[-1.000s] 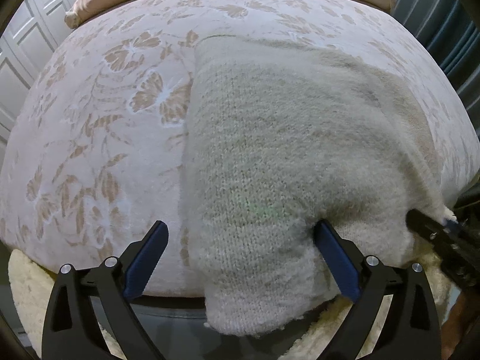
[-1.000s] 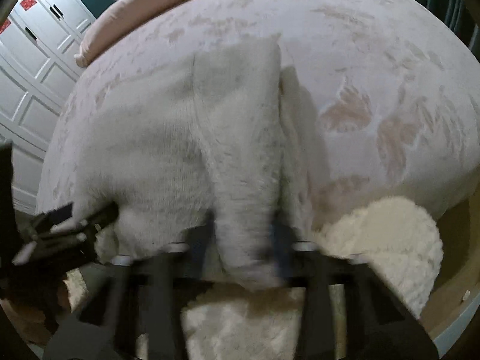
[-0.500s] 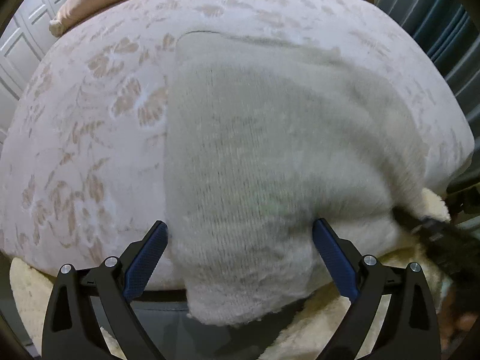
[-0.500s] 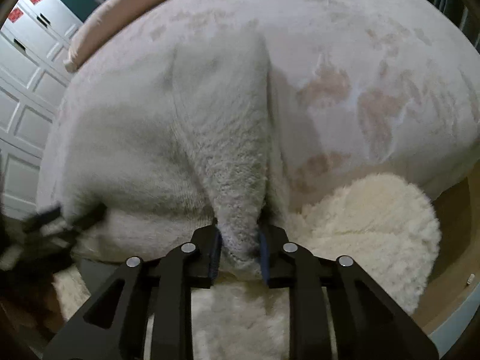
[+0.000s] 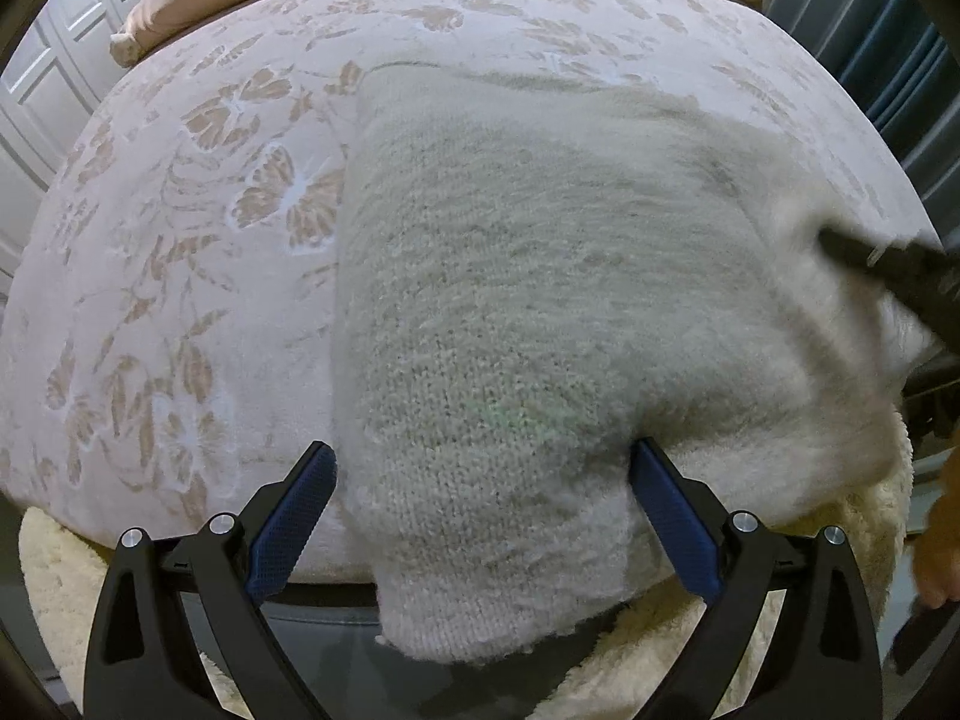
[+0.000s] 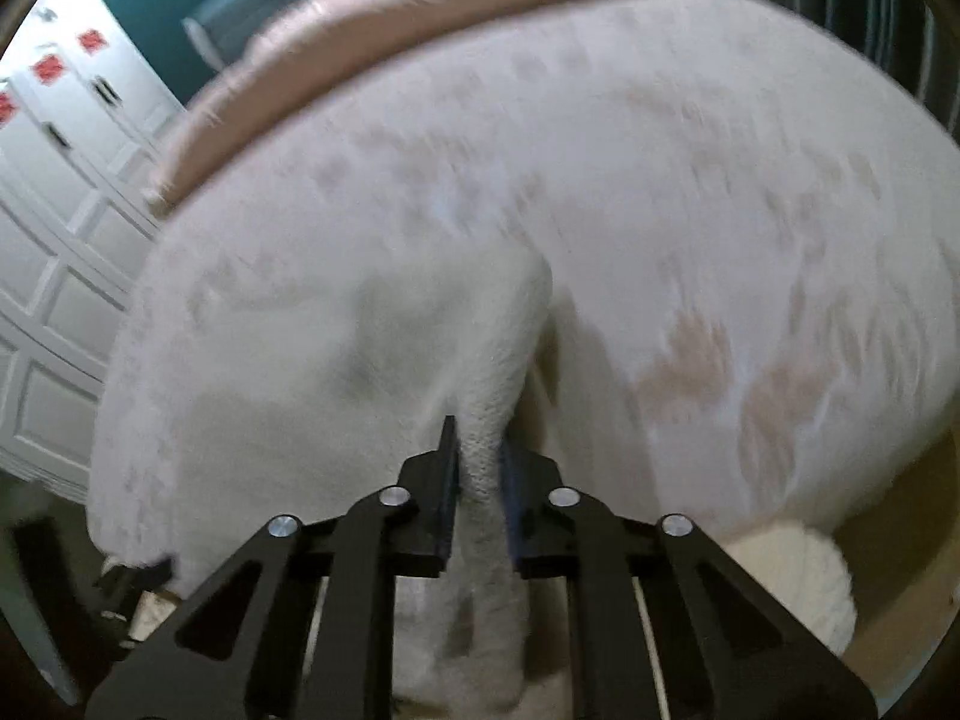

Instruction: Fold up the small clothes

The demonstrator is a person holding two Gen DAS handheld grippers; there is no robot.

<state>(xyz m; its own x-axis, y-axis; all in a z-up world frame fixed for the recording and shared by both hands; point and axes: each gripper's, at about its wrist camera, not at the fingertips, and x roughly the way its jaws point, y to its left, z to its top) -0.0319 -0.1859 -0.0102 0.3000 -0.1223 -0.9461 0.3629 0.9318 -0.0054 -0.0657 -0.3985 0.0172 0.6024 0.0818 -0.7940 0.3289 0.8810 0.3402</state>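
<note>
Left gripper (image 5: pixel 480 516): fingers spread wide, straddling the near hanging edge of a grey knit sweater (image 5: pixel 540 312), no grip. Sweater lies ahead on a floral bedspread (image 5: pixel 180 240); a cream fluffy rug (image 5: pixel 660 654) shows below. Right gripper's dark tip (image 5: pixel 888 264) enters far right.

Right gripper (image 6: pixel 480 480): fingers narrowed, pinching a raised fold of the sweater (image 6: pixel 336 372) directly between them. View blurred; bedspread (image 6: pixel 720 210) beyond.
</note>
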